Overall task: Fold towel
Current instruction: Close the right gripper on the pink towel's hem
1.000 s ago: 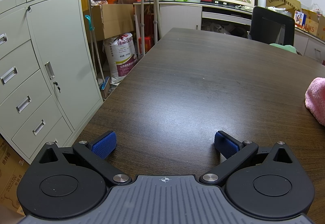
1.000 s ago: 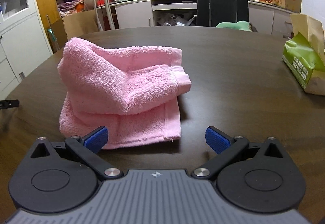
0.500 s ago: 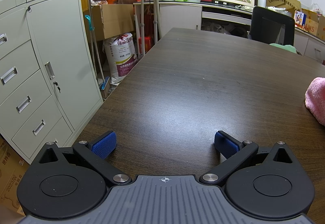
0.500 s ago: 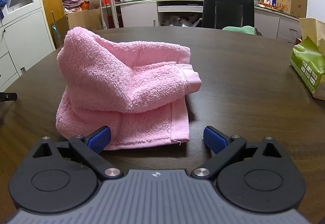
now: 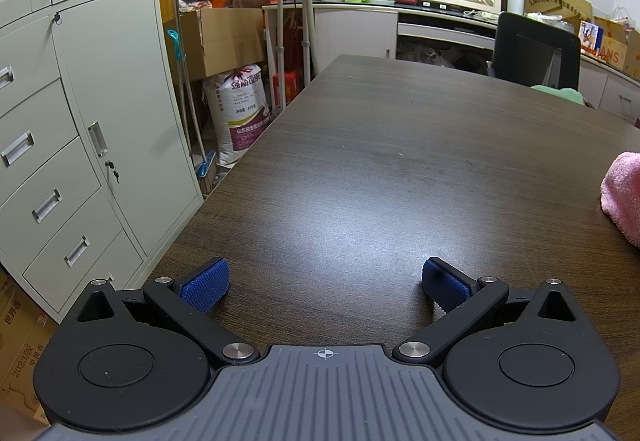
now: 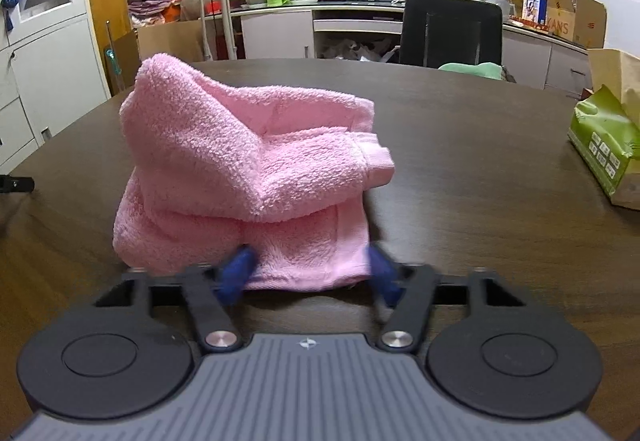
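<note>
A pink towel (image 6: 248, 169) lies in a loose, bunched heap on the dark wooden table (image 6: 460, 161). My right gripper (image 6: 310, 273) is at the towel's near edge, its blue fingers (image 6: 236, 273) blurred and partly closed around the lower hem, with a gap still between them. In the left wrist view only a corner of the towel (image 5: 624, 193) shows at the far right. My left gripper (image 5: 324, 287) is open and empty, low over the bare table (image 5: 380, 161), well left of the towel.
A green and brown paper bag (image 6: 608, 145) lies on the table at the right. A black chair (image 6: 450, 31) stands at the far edge. Grey cabinets (image 5: 60, 121) stand left of the table. The left gripper's tip (image 6: 16, 184) shows at the left edge.
My right gripper has moved forward to the towel's near edge and its fingers have closed in from wide open. The left gripper has not moved.
</note>
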A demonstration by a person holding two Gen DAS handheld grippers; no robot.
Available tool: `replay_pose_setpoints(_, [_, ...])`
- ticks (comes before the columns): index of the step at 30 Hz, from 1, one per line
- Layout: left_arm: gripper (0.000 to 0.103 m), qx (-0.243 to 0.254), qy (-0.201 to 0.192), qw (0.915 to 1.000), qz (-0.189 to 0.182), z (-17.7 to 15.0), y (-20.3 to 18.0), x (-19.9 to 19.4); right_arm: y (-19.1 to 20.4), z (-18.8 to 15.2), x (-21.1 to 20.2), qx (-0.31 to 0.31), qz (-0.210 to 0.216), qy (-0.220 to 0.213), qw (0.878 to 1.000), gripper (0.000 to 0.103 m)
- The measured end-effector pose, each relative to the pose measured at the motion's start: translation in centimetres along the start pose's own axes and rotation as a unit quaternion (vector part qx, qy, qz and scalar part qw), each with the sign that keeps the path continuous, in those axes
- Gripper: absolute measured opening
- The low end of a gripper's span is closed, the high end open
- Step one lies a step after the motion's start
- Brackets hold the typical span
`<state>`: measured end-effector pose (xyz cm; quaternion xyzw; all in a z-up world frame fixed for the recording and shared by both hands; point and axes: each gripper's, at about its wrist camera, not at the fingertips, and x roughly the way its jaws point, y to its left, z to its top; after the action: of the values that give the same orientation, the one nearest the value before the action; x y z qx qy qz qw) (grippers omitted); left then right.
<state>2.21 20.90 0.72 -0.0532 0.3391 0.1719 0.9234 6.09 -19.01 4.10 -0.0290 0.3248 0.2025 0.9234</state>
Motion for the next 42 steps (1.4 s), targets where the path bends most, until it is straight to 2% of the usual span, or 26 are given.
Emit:
replay_pose_setpoints(7, [0.103,0.0,0.0,1.0,0.0,0.0,0.0,0.0,0.2,-0.2,-0.1,-0.011,-0.001,-0.002,1.0,0.046])
replay_pose_setpoints(11, [0.103,0.001,0.0,1.0,-0.001,0.0,0.0,-0.1,-0.7,-0.3,-0.4,0.014,0.016,-0.005,1.0,0.048])
replay_pose_setpoints(15, [0.103,0.001,0.0,1.0,-0.001,0.0,0.0,0.0,-2.0,-0.4,-0.8,0.053,0.042,-0.01,0.998,0.054])
replay_pose_setpoints(20, [0.103,0.001,0.0,1.0,-0.001,0.0,0.0,0.0,-2.0,-0.4,-1.0,0.053,0.038,-0.012,0.998,0.06])
replay_pose_setpoints(24, [0.103,0.001,0.0,1.0,-0.001,0.0,0.0,0.0,-2.3,-0.4,-1.1,0.062,0.04,-0.013,0.997,0.073])
replay_pose_setpoints(30, [0.103,0.001,0.0,1.0,-0.001,0.0,0.0,0.0,-1.9,-0.4,-1.1,0.054,0.031,-0.012,0.998,0.073])
replay_pose_setpoints(35, [0.103,0.001,0.0,1.0,-0.001,0.0,0.0,0.0,-1.1,-0.4,-0.9,0.035,0.012,-0.006,0.999,0.072])
replay_pose_setpoints(37, [0.103,0.001,0.0,1.0,-0.001,0.0,0.0,0.0,-0.9,-0.4,-0.8,0.027,0.003,-0.005,1.0,0.068])
replay_pose_setpoints(39, [0.103,0.001,0.0,1.0,-0.001,0.0,0.0,0.0,-0.9,-0.4,-0.8,0.024,-0.002,-0.005,1.0,0.059])
replay_pose_setpoints(40, [0.103,0.001,0.0,1.0,-0.001,0.0,0.0,0.0,-0.9,-0.4,-0.8,0.024,-0.004,-0.005,1.0,0.05])
replay_pose_setpoints(42, [0.103,0.001,0.0,1.0,-0.001,0.0,0.0,0.0,-1.0,-0.4,-0.8,0.023,-0.013,-0.007,1.0,0.046])
